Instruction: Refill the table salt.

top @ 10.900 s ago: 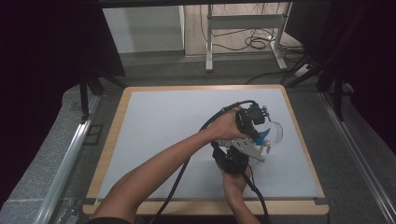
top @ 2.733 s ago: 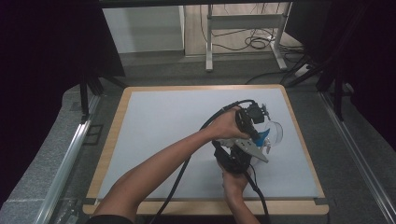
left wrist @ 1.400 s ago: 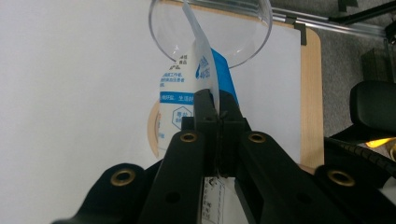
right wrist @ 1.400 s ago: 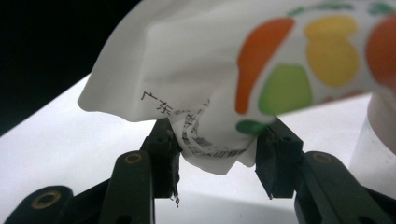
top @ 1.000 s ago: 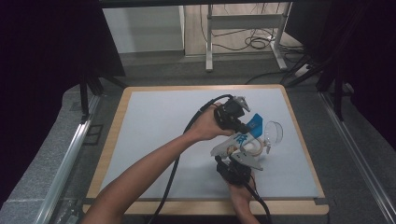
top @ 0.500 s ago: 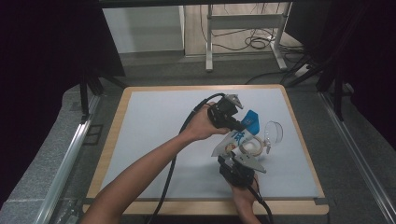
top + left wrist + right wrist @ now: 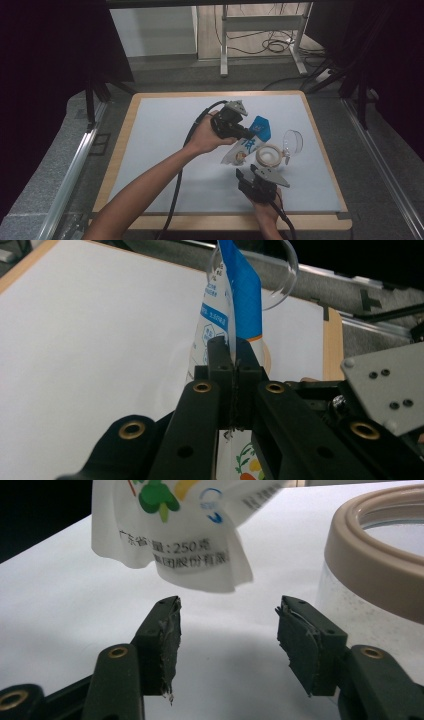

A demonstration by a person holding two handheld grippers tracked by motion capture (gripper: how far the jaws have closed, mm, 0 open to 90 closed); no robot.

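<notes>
1. The white pouch (image 7: 170,545), hanging just above the right gripper's (image 7: 227,630) open jaws, carries black Chinese print reading "量:250克".
2. The line below ends in "股份有限".
3. The pouch's blue-and-white panel (image 7: 215,322), above the left gripper's (image 7: 232,367) clamped jaws, bears print too small to read.

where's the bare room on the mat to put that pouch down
The left half of the white mat, between the wooden edge and the left gripper, is bare, as is the far strip. It is crowded on the right: pouch, jar, clear lid and right gripper.
</notes>
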